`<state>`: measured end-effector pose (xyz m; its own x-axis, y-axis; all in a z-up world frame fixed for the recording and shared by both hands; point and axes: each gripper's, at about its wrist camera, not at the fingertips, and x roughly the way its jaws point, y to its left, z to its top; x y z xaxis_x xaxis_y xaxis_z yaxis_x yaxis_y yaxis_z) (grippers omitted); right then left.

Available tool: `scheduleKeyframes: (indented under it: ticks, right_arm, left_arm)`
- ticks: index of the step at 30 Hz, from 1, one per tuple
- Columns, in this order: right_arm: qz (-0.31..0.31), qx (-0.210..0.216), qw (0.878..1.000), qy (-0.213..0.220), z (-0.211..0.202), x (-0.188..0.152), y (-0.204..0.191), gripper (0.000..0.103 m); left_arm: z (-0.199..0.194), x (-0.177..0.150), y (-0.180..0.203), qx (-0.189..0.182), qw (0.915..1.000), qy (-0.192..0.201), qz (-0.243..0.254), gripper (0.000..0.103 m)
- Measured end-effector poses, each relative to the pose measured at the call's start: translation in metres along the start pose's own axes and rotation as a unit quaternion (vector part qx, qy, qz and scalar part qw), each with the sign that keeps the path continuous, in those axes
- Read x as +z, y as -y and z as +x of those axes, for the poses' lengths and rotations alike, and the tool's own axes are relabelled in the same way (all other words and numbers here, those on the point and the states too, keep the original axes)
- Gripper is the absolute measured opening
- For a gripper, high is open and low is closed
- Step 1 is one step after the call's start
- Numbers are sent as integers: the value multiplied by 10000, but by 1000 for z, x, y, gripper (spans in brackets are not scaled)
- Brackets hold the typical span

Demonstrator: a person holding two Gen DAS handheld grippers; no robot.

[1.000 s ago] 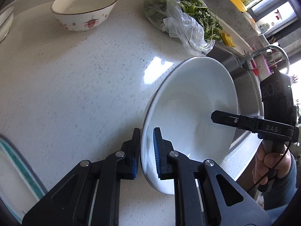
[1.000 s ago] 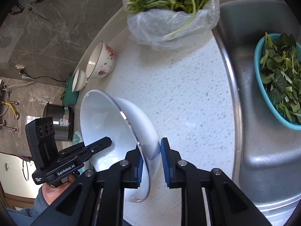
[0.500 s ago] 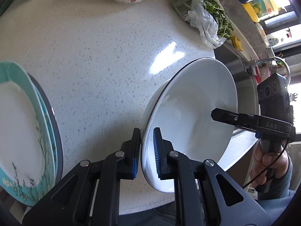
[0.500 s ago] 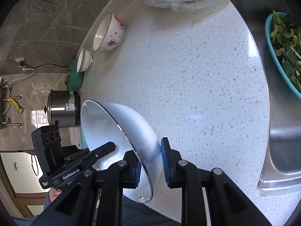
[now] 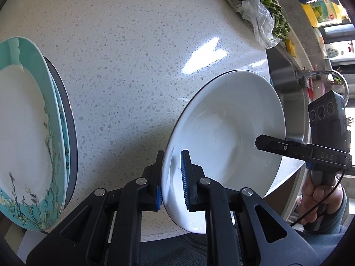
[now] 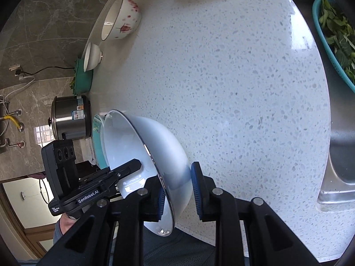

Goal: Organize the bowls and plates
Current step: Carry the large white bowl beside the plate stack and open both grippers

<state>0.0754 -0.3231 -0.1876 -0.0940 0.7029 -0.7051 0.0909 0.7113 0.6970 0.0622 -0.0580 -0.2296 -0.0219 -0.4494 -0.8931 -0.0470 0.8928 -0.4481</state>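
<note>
A large white bowl [image 5: 230,137] is held in the air above the speckled counter, tilted on edge. My left gripper [image 5: 172,179] is shut on its near rim. My right gripper [image 6: 177,190] is shut on the opposite rim [image 6: 164,177]. A stack of teal floral plates [image 5: 26,133] lies at the left in the left wrist view, beside the bowl; its edge shows behind the bowl in the right wrist view [image 6: 97,141]. A red-flowered bowl [image 6: 121,17] and a small white bowl [image 6: 92,56] stand at the counter's far edge.
A bag of greens [image 5: 259,13] lies at the back near the steel sink [image 5: 286,88]. A teal colander of leaves [image 6: 332,35] sits in the sink. A steel pot [image 6: 71,117] and a green tray [image 6: 83,79] stand past the plates.
Both grippers have carried the white bowl toward the counter's front and left. The teal plate stack has come fully into the left wrist view, close beside the bowl.
</note>
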Motion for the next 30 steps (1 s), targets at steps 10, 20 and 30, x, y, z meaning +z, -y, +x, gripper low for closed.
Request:
scheduleKeyframes:
  ticks: [10,20,30]
  right_arm:
    - [100,-29,9999,24,18,-1,6,25]
    - [-17,65,9999,85,19,-9,0,40]
    - [-321,-696,9944,729,-44,16,-9,57]
  left_arm:
    - [14,4,-4,128,9999,-36,81,12]
    - [-5,1,-1,118,9992,366,79,56]
    - [-121,-2,1,204,9896,1321,530,85]
